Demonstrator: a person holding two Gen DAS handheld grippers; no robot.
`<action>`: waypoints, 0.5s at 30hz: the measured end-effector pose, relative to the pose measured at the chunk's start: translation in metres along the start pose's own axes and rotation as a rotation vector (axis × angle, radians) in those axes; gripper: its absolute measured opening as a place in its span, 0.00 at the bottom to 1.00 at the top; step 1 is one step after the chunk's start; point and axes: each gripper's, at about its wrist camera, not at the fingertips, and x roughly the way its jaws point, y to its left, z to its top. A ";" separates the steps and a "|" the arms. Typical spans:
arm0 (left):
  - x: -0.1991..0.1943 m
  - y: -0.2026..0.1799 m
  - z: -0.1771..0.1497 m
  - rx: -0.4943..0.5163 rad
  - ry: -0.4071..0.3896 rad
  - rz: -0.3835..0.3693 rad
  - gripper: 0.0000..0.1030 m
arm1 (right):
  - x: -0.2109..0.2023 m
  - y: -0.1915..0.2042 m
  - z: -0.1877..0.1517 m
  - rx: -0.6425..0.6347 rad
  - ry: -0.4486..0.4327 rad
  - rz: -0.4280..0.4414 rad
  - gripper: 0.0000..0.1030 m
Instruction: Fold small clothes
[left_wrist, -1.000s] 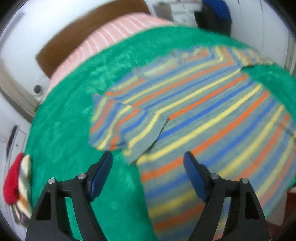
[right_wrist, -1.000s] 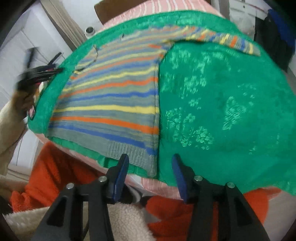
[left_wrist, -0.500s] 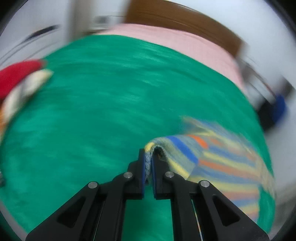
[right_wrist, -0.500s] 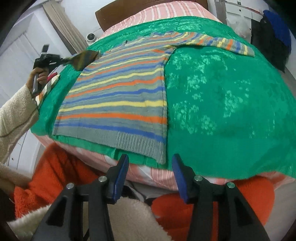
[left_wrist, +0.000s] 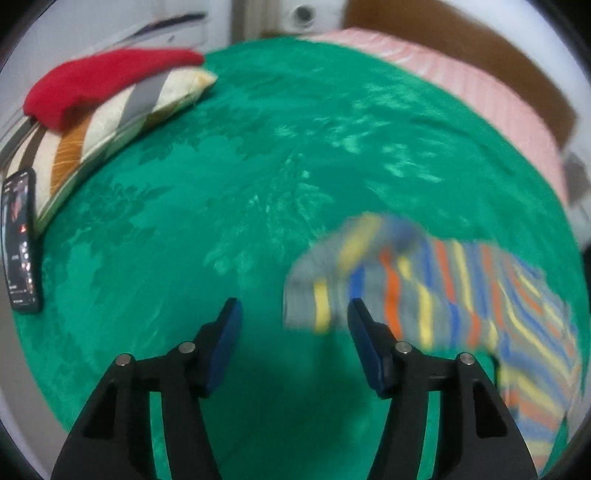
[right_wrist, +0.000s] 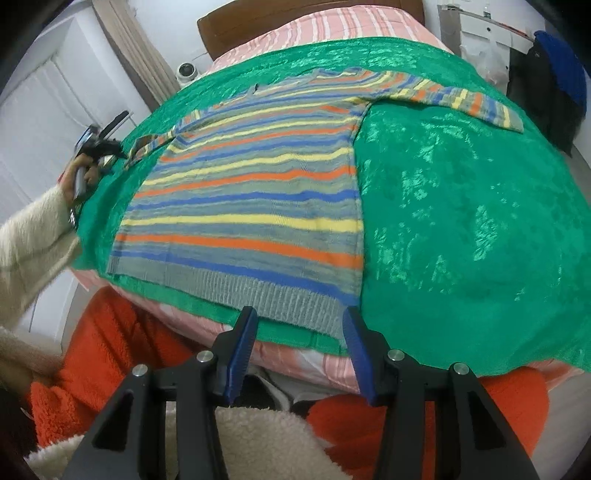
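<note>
Sweater (right_wrist: 255, 206): left gripper (left_wrist: 293, 332) just opening, sleeve (left_wrist: 332, 291) freed; right gripper (right_wrist: 299, 347) half-open, empty. We risk the sleeve bunching.

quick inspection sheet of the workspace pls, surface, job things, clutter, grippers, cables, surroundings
surface: green cloth spread over a pink striped bed
job's things: striped sweater lying flat, both sleeves out to the sides
clutter: striped pillow, red garment on it, phone
grippers: left gripper open, fingers just opened, sleeve cuff released; right gripper open, above the sweater's hem
cables: nothing seen
surroundings: wooden headboard, white doors, dark clothes hanging
</note>
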 end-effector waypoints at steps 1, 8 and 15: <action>-0.014 0.003 -0.021 0.037 0.011 -0.045 0.59 | 0.000 -0.002 0.000 0.009 -0.002 -0.001 0.47; -0.074 -0.017 -0.164 0.280 0.223 -0.436 0.61 | 0.020 -0.002 0.008 -0.003 0.051 0.019 0.47; -0.068 -0.050 -0.235 0.421 0.274 -0.400 0.43 | 0.036 -0.008 0.022 -0.019 0.079 -0.042 0.49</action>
